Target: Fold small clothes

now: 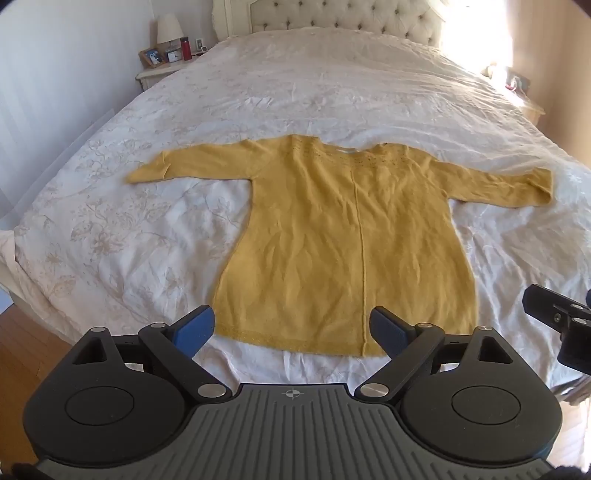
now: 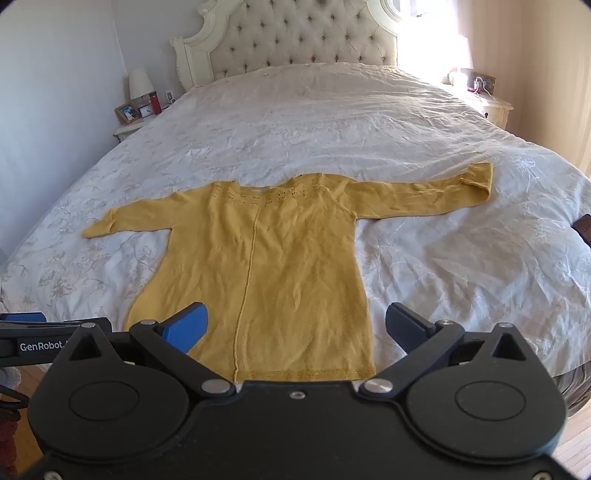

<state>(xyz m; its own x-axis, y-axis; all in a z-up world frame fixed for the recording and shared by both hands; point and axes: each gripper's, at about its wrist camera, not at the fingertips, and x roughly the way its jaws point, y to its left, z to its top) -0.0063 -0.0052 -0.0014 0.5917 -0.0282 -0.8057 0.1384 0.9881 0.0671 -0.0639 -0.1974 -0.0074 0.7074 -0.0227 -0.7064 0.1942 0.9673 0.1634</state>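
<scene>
Yellow sweater [image 1: 343,236] lies flat and unfolded on the bed [image 1: 258,92], sleeves spread, hem at the foot end; no fold made, all folding left. Left gripper [image 1: 291,328] and right gripper [image 2: 295,326] both hover wide open over the hem, empty. Left view shows sweater's whole hem; right view shows the far nightstand [image 2: 495,107] beside the headboard.

Bare bed [image 1: 332,92] lies open all around the sweater [image 1: 343,236]; upper frame clear to the headboard [image 1: 343,18]. Nightstand clutter [image 1: 166,51] stays upper left, off the bed.
</scene>
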